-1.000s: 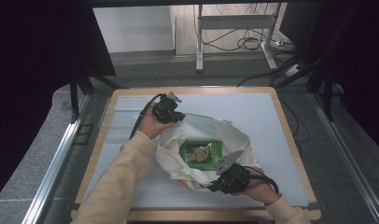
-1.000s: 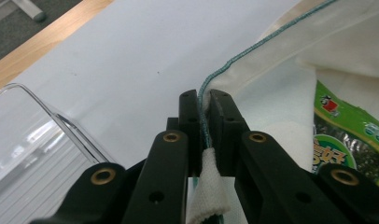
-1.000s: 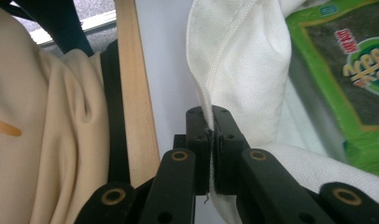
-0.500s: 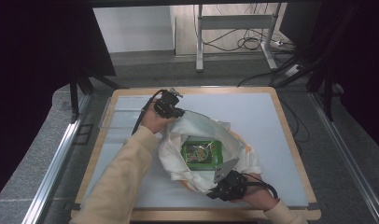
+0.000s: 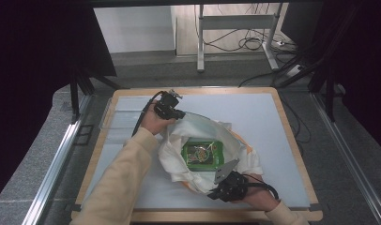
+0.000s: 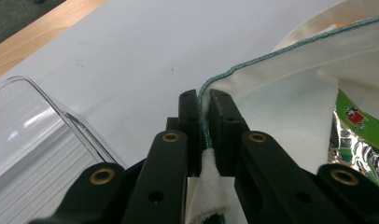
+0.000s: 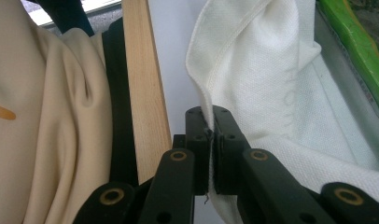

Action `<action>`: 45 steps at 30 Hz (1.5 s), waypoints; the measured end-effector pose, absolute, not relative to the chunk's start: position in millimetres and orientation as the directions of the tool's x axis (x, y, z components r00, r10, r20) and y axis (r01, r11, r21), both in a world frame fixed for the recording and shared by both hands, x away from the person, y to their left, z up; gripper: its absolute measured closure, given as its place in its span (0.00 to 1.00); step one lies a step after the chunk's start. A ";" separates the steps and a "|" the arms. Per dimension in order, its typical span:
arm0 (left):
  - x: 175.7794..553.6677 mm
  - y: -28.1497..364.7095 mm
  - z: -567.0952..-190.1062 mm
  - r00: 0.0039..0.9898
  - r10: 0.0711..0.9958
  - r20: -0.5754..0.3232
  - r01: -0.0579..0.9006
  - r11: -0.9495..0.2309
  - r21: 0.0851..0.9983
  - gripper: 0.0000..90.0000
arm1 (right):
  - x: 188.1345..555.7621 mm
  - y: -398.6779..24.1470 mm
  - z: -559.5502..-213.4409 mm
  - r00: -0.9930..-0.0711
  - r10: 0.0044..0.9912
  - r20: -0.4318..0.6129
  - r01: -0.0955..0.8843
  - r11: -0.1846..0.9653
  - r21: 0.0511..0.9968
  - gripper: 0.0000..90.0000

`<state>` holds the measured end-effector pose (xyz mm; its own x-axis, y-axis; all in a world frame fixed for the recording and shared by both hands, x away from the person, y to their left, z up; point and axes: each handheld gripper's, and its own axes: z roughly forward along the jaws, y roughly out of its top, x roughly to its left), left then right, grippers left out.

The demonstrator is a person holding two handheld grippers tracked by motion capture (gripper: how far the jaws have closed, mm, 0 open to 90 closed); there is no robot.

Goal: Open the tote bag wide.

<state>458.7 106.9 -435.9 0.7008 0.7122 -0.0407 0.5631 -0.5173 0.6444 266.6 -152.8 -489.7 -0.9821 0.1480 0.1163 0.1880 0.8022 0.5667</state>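
Observation:
A white cloth bag (image 5: 235, 140) lies spread on the table with a green snack packet (image 5: 202, 154) in its mouth. My left gripper (image 5: 179, 112) is at the bag's far left corner, shut on its green-stitched hem (image 6: 234, 70). In the left gripper view the jaws pinch that hem (image 6: 204, 105), and the packet (image 6: 360, 135) shows at the right. My right gripper (image 5: 212, 194) is at the bag's near edge, shut on the white hem (image 7: 209, 123). The packet's green rim (image 7: 351, 42) is at that view's upper right.
A clear plastic tray (image 6: 33, 126) lies beside the left gripper, at the table's left side (image 5: 109, 124). The wooden table rim (image 7: 143, 93) runs close beside the right gripper, with a cream sleeve (image 7: 47, 116) just beyond it. White tabletop (image 5: 254, 108) extends behind the bag.
My right gripper has drawn the near hem slightly toward the table's front edge, so the bag's mouth is spread wider around the packet. The left gripper has barely shifted.

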 end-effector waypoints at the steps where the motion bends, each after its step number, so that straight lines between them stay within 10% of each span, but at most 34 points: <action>1: 458.3 106.9 -435.5 0.703 0.710 -0.039 0.561 -0.520 0.644 0.94 | 266.6 -152.8 -489.6 -0.982 0.148 0.115 0.187 0.802 0.567 0.95; 8: 454.4 108.7 -434.1 0.714 0.698 -0.044 0.551 -0.522 0.651 0.92 | 267.4 -153.7 -488.7 -0.982 0.151 0.116 0.190 0.796 0.574 0.91; 21: 412.8 124.6 -406.7 0.753 0.657 -0.023 0.471 -0.514 0.717 0.50 | 268.8 -161.4 -465.1 -0.956 0.290 0.039 0.240 0.698 0.674 0.41; 45: 335.4 128.8 -401.1 0.816 0.578 -0.010 0.402 -0.556 0.728 0.48 | 303.6 -183.2 -418.9 -0.887 0.461 0.036 0.323 0.561 0.762 0.37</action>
<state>335.4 128.8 -401.1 0.8160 0.5780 -0.0097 0.4021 -0.5555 0.7278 303.6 -183.2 -418.9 -0.8868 0.4608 0.0362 0.3227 0.5611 0.7622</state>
